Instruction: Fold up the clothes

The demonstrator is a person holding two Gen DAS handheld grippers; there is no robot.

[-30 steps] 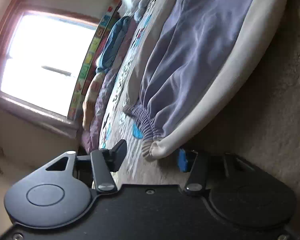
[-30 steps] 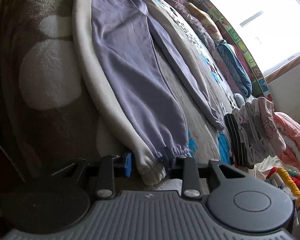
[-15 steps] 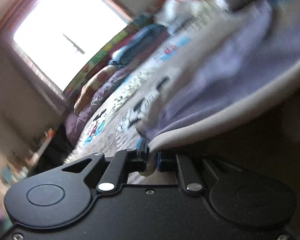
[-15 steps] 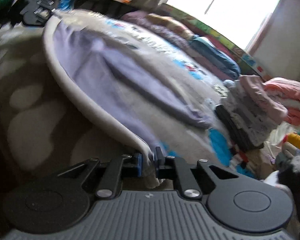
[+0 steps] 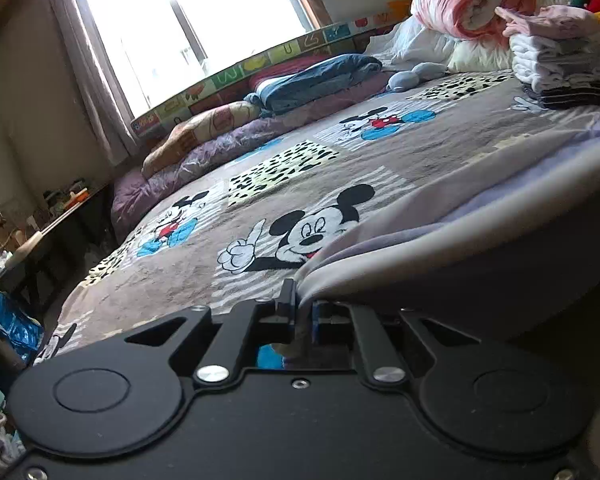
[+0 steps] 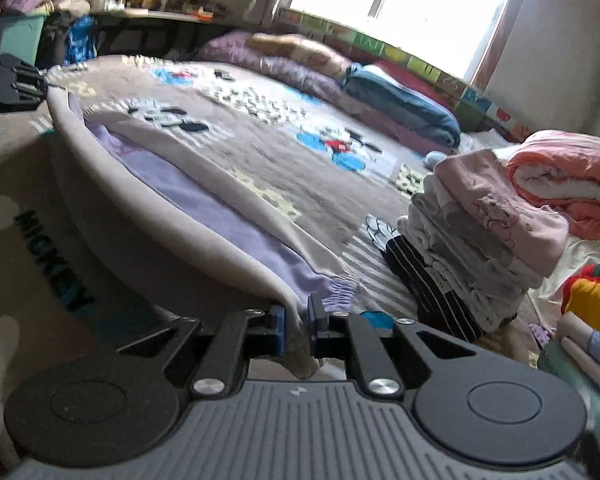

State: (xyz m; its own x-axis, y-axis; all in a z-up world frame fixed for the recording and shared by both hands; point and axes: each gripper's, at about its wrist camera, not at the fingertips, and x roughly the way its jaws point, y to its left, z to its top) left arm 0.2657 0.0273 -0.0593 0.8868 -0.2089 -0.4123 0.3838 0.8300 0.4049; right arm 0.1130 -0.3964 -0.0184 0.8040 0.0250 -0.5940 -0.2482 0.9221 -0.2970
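Trousers point(image 6: 204, 204) hang stretched above the blanket point(image 5: 260, 184): my left gripper point(image 5: 300, 316) pinches one end, my right gripper point(image 6: 296, 320) pinches the cuff end.

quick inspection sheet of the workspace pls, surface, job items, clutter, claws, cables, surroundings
surface: bed with cartoon-mouse blanket.
job's things: purple trousers, one leg edge lifted and stretched between both claws; folded stack beside them.
clutter: rolled pink quilt, bedding rolls along the window side, bright knitwear.
grippers: left claw shut on trouser fabric; right claw shut on a cuff end.
cables: nothing seen.
surroundings: bright window, curtain, cluttered side table.
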